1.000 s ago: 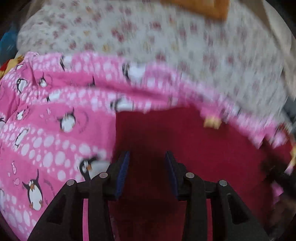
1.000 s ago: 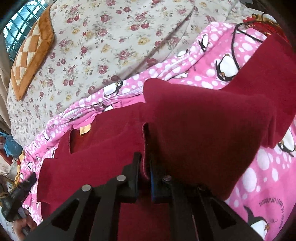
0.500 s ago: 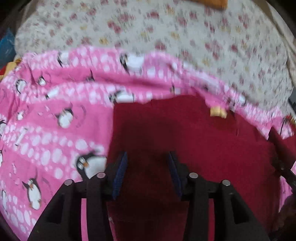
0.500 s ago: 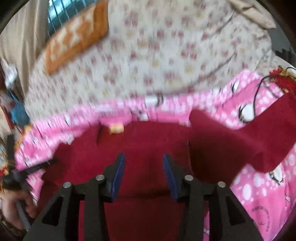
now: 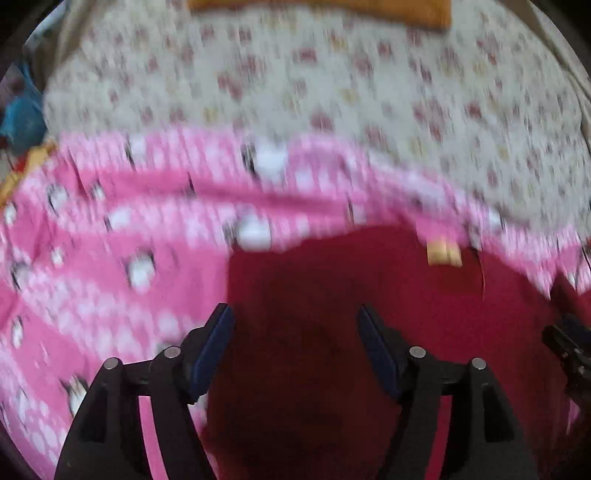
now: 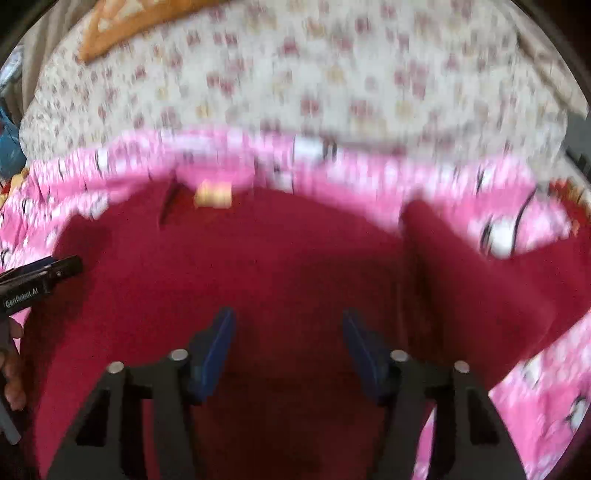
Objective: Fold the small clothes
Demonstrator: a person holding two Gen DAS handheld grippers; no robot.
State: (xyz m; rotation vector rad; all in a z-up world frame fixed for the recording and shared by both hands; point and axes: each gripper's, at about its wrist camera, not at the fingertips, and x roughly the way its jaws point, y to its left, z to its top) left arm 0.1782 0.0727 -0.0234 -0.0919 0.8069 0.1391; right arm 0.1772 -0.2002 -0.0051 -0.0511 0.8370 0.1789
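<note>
Both claws stand wide with nothing clamped: the left claw (image 5: 295, 347) and the right claw (image 6: 288, 350) have just been opening, and their blue pads hang over the dark red garment (image 6: 277, 258) without pressing on it. That garment lies spread flat on a pink penguin-print blanket (image 5: 110, 258), a small yellow label (image 6: 213, 195) showing near its far edge. One flap of it lies folded over on the right in the right wrist view. Beyond the blanket is a floral bedsheet (image 5: 332, 92), with an orange cushion (image 6: 129, 26) at its far end. Both views are blurred. In the right wrist view a person's fingers (image 6: 13, 373) show at the left edge.
</note>
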